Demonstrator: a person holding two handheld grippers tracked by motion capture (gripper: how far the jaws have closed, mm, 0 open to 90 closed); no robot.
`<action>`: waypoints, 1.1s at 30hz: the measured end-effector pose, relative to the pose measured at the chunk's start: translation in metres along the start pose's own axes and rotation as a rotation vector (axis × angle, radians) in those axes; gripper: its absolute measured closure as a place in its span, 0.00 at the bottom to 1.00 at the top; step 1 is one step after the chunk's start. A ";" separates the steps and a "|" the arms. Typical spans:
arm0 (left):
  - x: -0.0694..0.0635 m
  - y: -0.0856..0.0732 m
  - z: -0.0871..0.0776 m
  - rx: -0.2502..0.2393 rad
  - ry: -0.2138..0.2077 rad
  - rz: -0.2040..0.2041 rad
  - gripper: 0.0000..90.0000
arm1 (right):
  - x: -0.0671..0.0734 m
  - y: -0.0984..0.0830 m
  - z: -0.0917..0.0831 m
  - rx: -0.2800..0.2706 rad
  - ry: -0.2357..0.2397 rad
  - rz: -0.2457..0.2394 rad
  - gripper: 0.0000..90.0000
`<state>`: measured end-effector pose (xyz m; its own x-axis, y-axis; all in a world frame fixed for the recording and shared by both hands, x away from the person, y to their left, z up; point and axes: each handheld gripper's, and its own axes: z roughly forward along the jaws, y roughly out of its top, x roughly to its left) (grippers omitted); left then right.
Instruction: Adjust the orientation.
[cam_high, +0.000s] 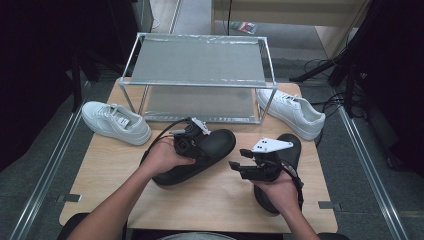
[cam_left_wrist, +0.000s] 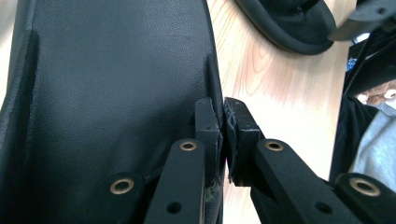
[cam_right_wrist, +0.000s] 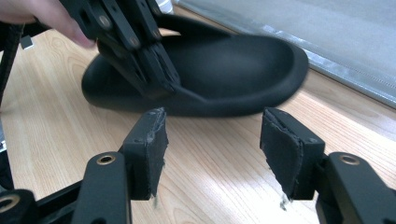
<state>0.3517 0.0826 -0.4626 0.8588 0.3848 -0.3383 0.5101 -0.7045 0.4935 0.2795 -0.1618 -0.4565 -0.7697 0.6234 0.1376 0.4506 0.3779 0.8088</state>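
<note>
**Left tool clamped on a black slipper, right tool wide and empty**

Seen from the high view, the left tool (cam_high: 196, 142) sits just left of the middle of the wooden surface (cam_high: 215, 200), gripped by the person's left hand (cam_high: 162, 157). Its jaws are nearly together, pinched on the side wall of a black slipper (cam_high: 220, 142), whose toe points toward 2 o'clock and whose heel lies toward 8 o'clock under the hand. In the left gripper view the left tool (cam_left_wrist: 223, 135) has one pad inside the slipper (cam_left_wrist: 112, 84) and the other outside, with the thin wall caught between them. The right gripper view shows the slipper (cam_right_wrist: 233, 70) with its near edge just above the surface (cam_right_wrist: 210, 168).

The right tool (cam_high: 241, 162) is at about 4 o'clock from the held slipper, carried by the right hand (cam_high: 277, 192) and pointing toward 9 o'clock. Its jaws stand wide apart with nothing between them; in the right gripper view the right tool (cam_right_wrist: 212, 140) faces the slipper and the left tool (cam_right_wrist: 154, 74) across bare wood.

A second black slipper (cam_high: 290, 145) lies under and behind the right hand, at about 3 o'clock from the first, apart from it.

At 12 o'clock stands a metal-framed rack (cam_high: 200, 60) with two mesh shelves. One white sneaker (cam_high: 115, 121) lies at 10 o'clock beside the rack's left leg, another white sneaker (cam_high: 295, 112) at 2 o'clock beside its right leg.
</note>
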 end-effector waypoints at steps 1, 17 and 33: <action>0.000 0.000 0.000 0.000 0.000 0.000 0.96 | 0.000 0.000 0.000 0.000 0.000 0.000 0.47; 0.018 0.001 0.038 -0.028 0.023 -0.027 0.90 | -0.005 -0.006 0.005 0.026 -0.011 0.017 0.47; 0.001 -0.014 -0.015 -0.144 0.072 -0.034 0.56 | -0.004 -0.002 0.016 0.045 0.010 -0.012 0.48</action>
<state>0.3461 0.1017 -0.4576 0.8395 0.4522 -0.3012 0.5361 -0.5996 0.5942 0.2884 -0.1543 -0.4679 -0.7798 0.6115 0.1338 0.4606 0.4158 0.7842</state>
